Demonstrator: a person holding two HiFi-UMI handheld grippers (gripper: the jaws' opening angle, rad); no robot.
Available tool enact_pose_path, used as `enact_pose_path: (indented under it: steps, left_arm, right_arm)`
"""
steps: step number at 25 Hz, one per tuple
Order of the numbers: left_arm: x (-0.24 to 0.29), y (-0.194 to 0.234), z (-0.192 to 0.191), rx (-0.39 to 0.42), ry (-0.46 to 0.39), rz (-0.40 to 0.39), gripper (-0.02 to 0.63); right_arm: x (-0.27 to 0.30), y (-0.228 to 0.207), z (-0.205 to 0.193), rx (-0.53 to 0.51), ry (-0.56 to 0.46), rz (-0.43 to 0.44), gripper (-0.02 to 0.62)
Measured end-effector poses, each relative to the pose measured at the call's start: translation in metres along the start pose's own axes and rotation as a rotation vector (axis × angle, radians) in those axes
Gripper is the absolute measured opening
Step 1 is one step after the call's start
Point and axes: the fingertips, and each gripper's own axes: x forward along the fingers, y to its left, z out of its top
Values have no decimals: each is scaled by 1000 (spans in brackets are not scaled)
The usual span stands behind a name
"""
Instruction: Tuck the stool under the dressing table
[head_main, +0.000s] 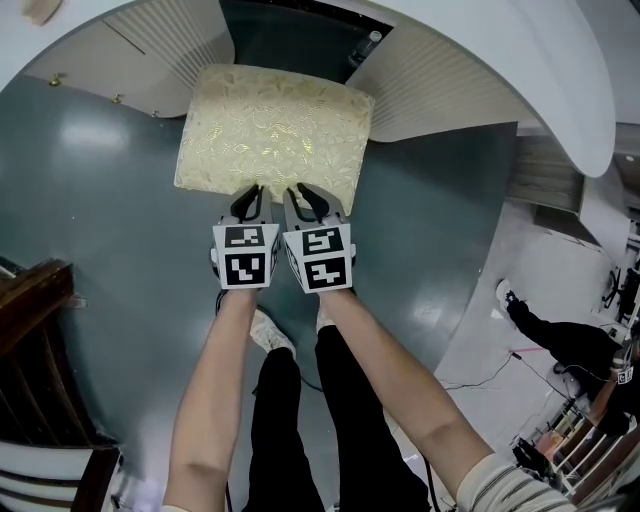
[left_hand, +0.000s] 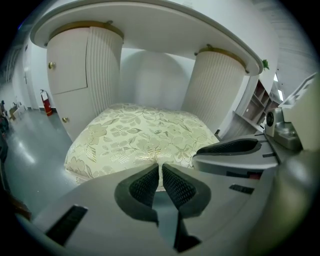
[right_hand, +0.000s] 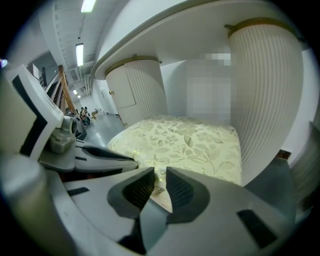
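Cream-and-gold floral brocade stool (head_main: 270, 125) sits partway into the kneehole of the white curved dressing table (head_main: 480, 40), between its fluted pedestals (head_main: 440, 85), far edge already under the top; left gripper (head_main: 250, 195) and right gripper (head_main: 305, 195) meet side by side at the cushion's near edge, jaws drawn narrow and seemingly nipping the cloth, likely to push it squarely inward; the stool's legs are hidden beneath the cushion.

The stool (head_main: 270, 130) occupies most of the bay between the left pedestal (head_main: 150, 50) and the right pedestal (head_main: 440, 90), which stands just beside its cushion, while the tabletop (head_main: 560, 90) overhangs the bay and open floor (head_main: 90, 220) flanks the stool's near corners.
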Motion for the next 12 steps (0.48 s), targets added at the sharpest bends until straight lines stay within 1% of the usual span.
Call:
enact_pose_path:
  steps: [4,8,10,12]
  left_arm:
    - [-4,3,-10,40,4,3,8]
    - [-9,3,-23,87,-6,6,9]
    - [-10,2,-24,114,-16,10,9]
    - [-11,3,-24,118,-18,9,9]
  right_arm:
    - [-3,7,-9,19,-9,-10,74]
    - [-7,17,-21,36,-39,-6,75]
    - [-9,20,-23,25,-49,-3,82]
    - [-10,23,-23,14,-51,-2,86]
